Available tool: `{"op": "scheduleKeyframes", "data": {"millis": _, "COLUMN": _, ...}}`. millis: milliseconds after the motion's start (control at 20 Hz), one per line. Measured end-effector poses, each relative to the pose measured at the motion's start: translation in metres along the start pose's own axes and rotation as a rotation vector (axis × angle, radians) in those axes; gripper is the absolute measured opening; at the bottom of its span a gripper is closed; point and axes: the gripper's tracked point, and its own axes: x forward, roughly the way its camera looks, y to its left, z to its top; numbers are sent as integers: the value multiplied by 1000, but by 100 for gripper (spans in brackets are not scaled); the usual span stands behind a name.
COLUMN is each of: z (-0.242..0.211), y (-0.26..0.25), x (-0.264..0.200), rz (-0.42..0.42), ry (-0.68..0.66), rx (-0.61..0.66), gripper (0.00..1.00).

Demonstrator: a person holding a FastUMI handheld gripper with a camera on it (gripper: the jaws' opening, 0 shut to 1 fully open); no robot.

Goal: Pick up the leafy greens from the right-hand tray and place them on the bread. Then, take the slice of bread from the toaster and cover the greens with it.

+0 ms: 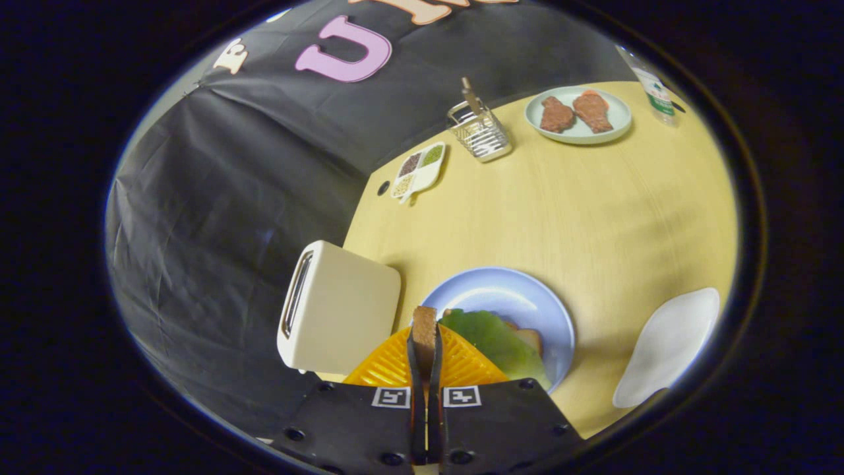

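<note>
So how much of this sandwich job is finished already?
The green leafy lettuce already lies on the bread slice on the blue plate. The gripper has its jaws clamped on the brown toast slice from the white toaster. Left: covering the greens.

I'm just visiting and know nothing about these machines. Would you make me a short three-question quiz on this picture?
1. True or false: the hand-held gripper is shut on a slice of bread.
2. What lies on the bread on the blue plate? A) leafy greens B) meat C) nothing
3. Fill in: the white toaster stands beside the ____ plate.

Key:
1. True
2. A, the leafy greens
3. blue
</note>
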Motion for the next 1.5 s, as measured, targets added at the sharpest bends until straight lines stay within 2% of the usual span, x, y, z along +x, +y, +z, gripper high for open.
{"op": "scheduleKeyframes", "data": {"millis": 300, "z": -5, "y": -36, "x": 1, "rz": -62, "ry": 14, "rx": 14, "gripper": 8}}
{"op": "scheduleKeyframes", "data": {"millis": 650, "z": -17, "y": -61, "x": -4, "rz": -126, "ry": 35, "rx": -13, "gripper": 58}}
{"op": "scheduleKeyframes", "data": {"millis": 950, "z": -7, "y": -58, "x": -27, "rz": -122, "ry": -41, "rx": -45, "gripper": 100}}
{"op": "scheduleKeyframes", "data": {"millis": 1200, "z": 2, "y": -41, "x": -68, "rz": -81, "ry": -141, "rx": -101, "gripper": 100}}
{"op": "scheduleKeyframes", "data": {"millis": 1500, "z": 15, "y": -21, "x": -134, "rz": -104, "ry": -298, "rx": -228, "gripper": 100}}
